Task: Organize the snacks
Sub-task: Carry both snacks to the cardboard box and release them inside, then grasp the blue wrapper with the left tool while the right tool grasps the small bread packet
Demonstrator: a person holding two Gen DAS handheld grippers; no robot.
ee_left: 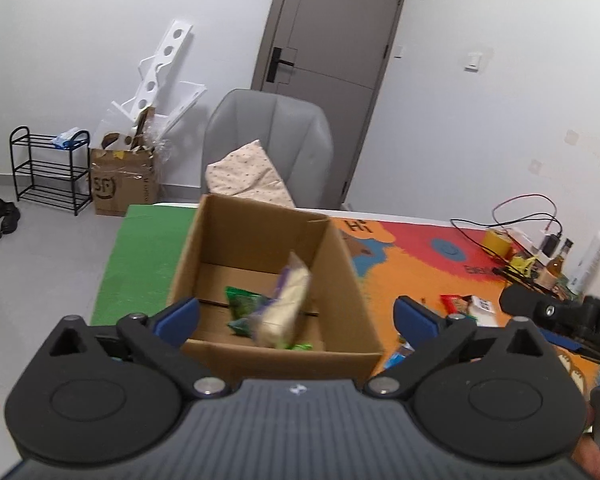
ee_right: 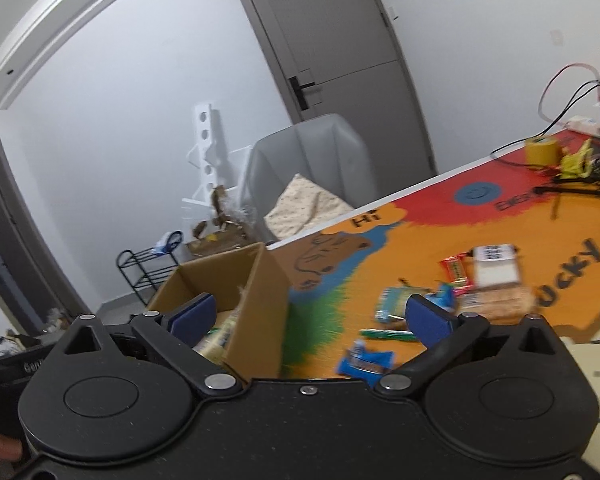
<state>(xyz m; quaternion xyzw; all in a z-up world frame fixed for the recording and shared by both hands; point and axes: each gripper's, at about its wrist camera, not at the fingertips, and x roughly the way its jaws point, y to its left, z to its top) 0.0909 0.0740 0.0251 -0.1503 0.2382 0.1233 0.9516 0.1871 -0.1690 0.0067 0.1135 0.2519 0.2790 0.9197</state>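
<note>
An open cardboard box (ee_left: 340, 264) stands on the table; it also shows in the right wrist view (ee_right: 260, 292). Inside it lie a green snack bag (ee_left: 244, 304) and a pale snack packet (ee_left: 288, 300), blurred and tilted above the box floor. My left gripper (ee_left: 296, 318) is open and empty over the box's near edge. My right gripper (ee_right: 310, 318) is open and empty above the mat to the right of the box. Several snacks lie on the mat: a blue packet (ee_right: 366, 362), a green stick (ee_right: 386, 334), a red bar (ee_right: 454, 270) and a pale cracker pack (ee_right: 496, 296).
A colourful mat (ee_right: 420, 240) covers the table. A grey chair (ee_left: 268, 140) with a cushion stands behind the box. Tape roll (ee_right: 542, 150), cables and bottles (ee_left: 558, 264) crowd the far right. The right gripper's body (ee_left: 560, 316) shows right of the box.
</note>
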